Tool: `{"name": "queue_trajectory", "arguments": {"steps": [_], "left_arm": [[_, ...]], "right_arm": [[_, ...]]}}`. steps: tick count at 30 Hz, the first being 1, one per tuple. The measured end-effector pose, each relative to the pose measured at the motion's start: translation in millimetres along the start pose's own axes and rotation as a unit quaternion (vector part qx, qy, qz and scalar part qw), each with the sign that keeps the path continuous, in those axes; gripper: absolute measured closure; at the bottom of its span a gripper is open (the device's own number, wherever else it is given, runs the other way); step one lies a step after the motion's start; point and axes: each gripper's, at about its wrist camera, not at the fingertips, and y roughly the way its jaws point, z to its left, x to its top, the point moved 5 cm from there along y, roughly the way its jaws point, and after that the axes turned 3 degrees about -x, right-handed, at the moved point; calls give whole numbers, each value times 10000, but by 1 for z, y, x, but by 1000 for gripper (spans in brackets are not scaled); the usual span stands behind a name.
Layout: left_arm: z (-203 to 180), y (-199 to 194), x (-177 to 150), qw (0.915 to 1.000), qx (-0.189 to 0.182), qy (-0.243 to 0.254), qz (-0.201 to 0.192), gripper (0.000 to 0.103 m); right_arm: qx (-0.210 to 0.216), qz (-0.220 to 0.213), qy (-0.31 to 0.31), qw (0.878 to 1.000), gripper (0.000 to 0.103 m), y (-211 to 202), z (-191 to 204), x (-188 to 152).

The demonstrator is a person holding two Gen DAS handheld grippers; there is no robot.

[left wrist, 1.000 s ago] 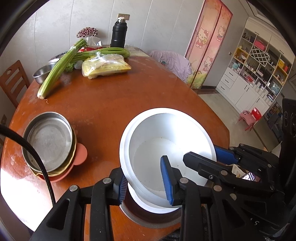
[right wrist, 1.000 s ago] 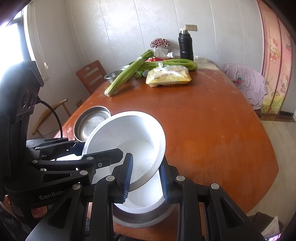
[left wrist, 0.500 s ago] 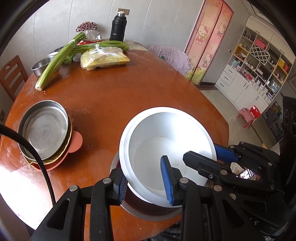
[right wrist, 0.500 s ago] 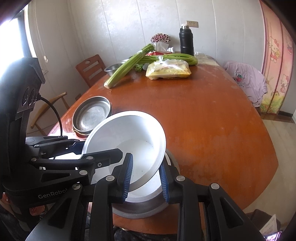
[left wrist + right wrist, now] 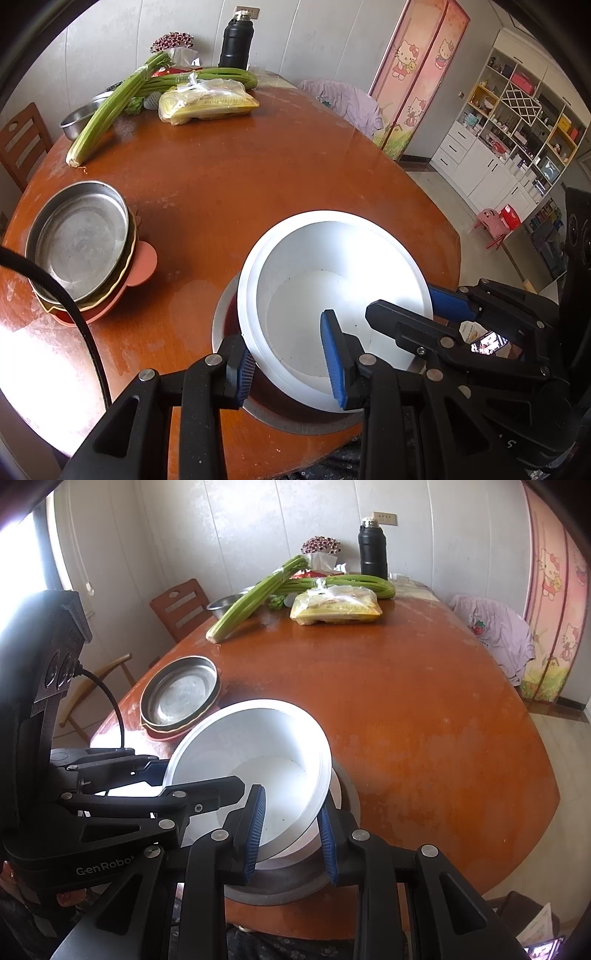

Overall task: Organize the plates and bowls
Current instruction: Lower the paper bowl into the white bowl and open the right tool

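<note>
My left claw [image 5: 290, 363] and right claw [image 5: 290, 834] each clamp the near rim of the white bowl [image 5: 332, 291], one finger inside, one outside. The bowl hangs tilted above a steel plate [image 5: 295, 886] at the table [image 5: 258, 177] edge. Farther left sits a dish stack [image 5: 79, 245]; beyond, celery [image 5: 110, 110] and a flask [image 5: 236, 44].

table [image 5: 295, 177]: wood, glossy, worn patches noted
white bowl [image 5: 332, 280]: smooth, matt
steel dish [image 5: 77, 240]: dull scuffed metal
finger pads [image 5: 255, 830]: blue, ribbed
</note>
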Motion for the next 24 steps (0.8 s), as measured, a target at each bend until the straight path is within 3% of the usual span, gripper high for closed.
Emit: {"name": "queue_trajectory", "arguments": {"steps": [24], "left_arm": [[-2,8,-8,9995,297,129,17,70]], "right_arm": [[-146,138,-74,9998,73,12,2,-9]]}}
